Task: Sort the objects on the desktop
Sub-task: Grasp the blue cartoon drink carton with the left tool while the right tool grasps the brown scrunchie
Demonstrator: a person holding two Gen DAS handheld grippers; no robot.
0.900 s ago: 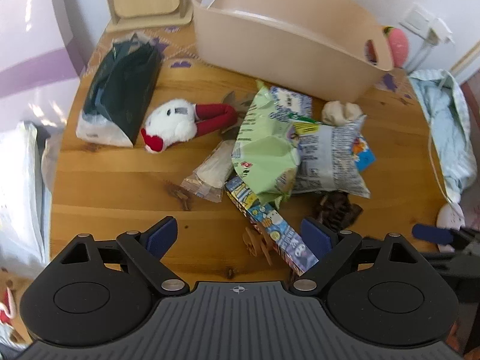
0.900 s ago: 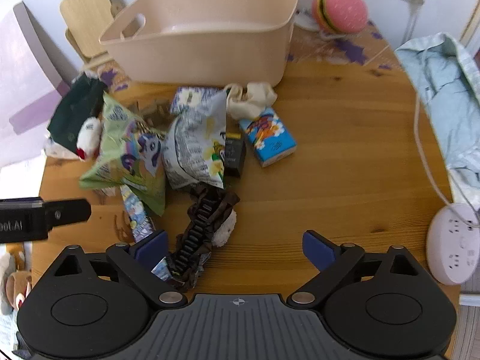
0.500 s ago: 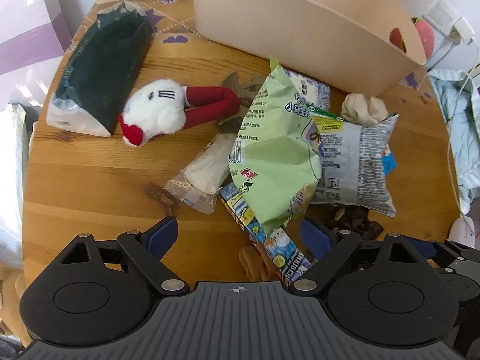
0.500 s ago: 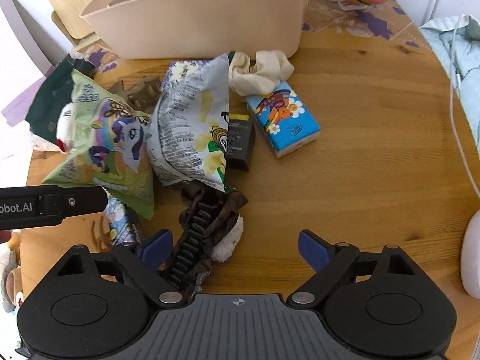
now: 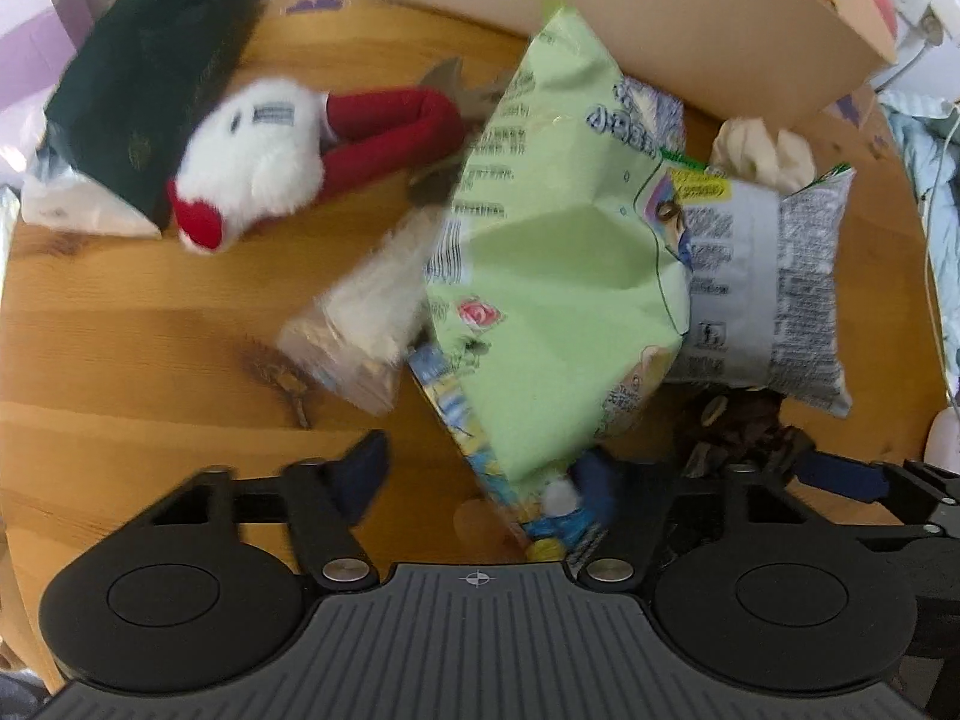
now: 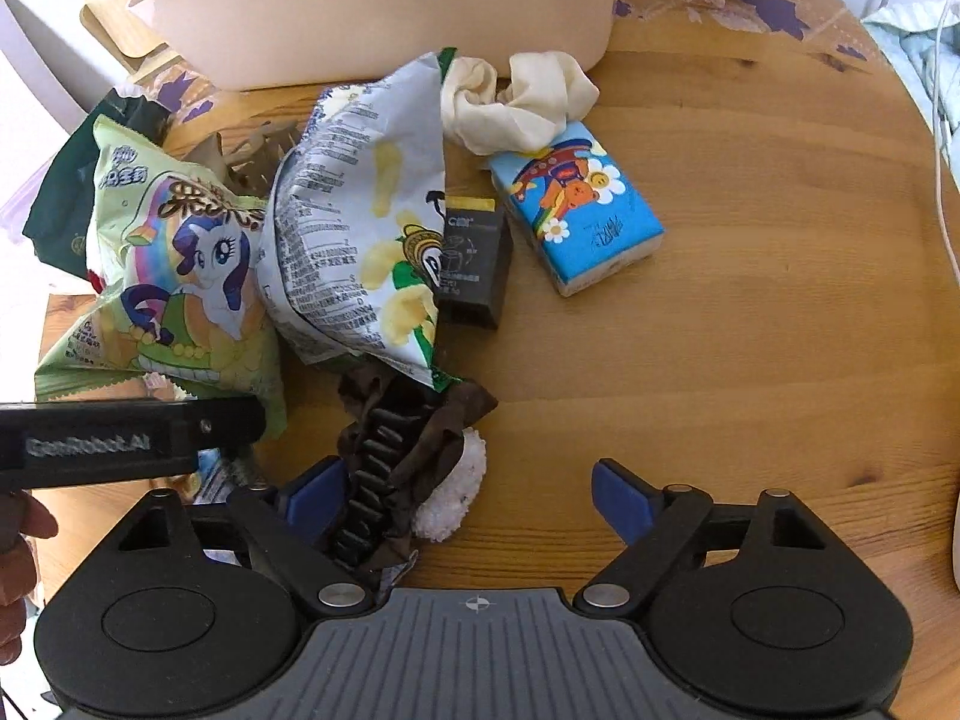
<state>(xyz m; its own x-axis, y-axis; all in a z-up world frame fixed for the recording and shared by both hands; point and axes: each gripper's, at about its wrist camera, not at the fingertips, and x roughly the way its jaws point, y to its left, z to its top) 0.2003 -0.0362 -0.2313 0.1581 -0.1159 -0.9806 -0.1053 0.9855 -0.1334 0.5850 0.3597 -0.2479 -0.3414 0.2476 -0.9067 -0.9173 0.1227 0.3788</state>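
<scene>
Both hand-held grippers point steeply down at the pile of snacks and odds and ends in the middle of the round wooden table. The left hand-held gripper has its jaws partly apart and blurred, straddling the lower tip of the light green snack bag and the blue cartoon-printed packet under it; whether the pads press on either cannot be told. The right hand-held gripper stands wide apart, its left pad beside the brown hair claw with its white fluffy ball, its right pad over bare wood, nothing clamped. In the right wrist view the left tool's side bar reads roughly "GenRobot.AI", with a hand below it at the frame's left edge. The green bag's front shows a cartoon pony, with print too small to read; the white chip bag next to it carries dense text; the small black box reads something like "car". A blue tissue pack with a bear and flowers lies just right of it, near a cream scrunchie. The beige bin sits toward the table's far edge.
</scene>
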